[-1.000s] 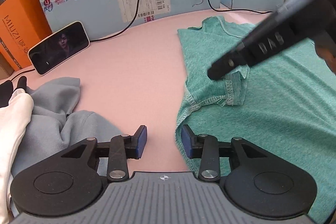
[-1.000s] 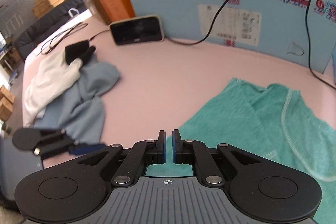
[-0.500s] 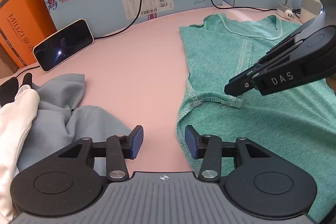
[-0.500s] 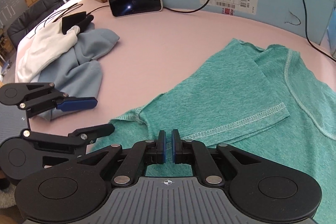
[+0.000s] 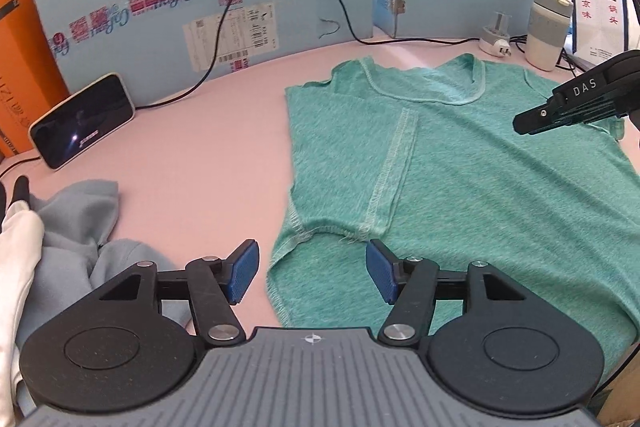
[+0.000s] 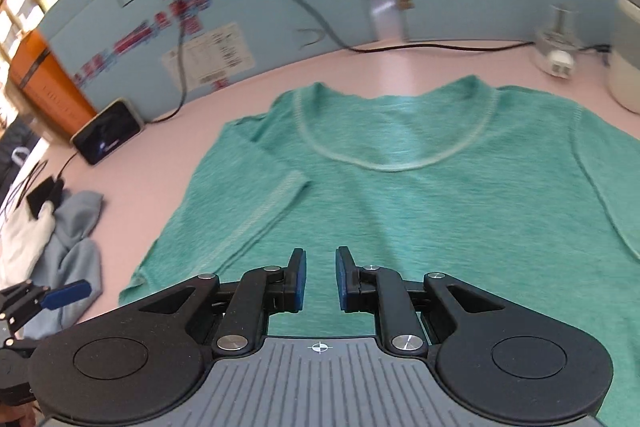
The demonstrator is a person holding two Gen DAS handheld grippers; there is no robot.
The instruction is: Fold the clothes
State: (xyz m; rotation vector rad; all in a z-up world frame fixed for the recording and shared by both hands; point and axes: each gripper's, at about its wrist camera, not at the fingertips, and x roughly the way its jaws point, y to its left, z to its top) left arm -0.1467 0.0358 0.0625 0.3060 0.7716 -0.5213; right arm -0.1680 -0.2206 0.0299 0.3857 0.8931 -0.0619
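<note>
A green T-shirt [image 5: 480,179] lies flat on the pink table, collar toward the back wall. Its left sleeve [image 5: 356,155] is folded inward over the body, hem seam showing. My left gripper [image 5: 312,273] is open and empty, just above the shirt's near left edge. My right gripper [image 6: 320,279] is open and empty, raised above the shirt's middle [image 6: 420,211]. It also shows in the left wrist view [image 5: 524,121] above the shirt's right side. The folded sleeve shows in the right wrist view [image 6: 248,203].
A heap of grey and white clothes [image 5: 60,227] lies at the left. A phone [image 5: 82,121] leans against the blue cardboard wall [image 5: 240,7], cables trailing. An orange box [image 5: 16,67] stands far left. A cup [image 5: 548,27] and a plug adapter [image 5: 496,39] stand at the back right.
My right gripper let go of the folded sleeve, opened, and rose away to the right over the shirt. My left gripper opened wider and stayed near the shirt's left edge.
</note>
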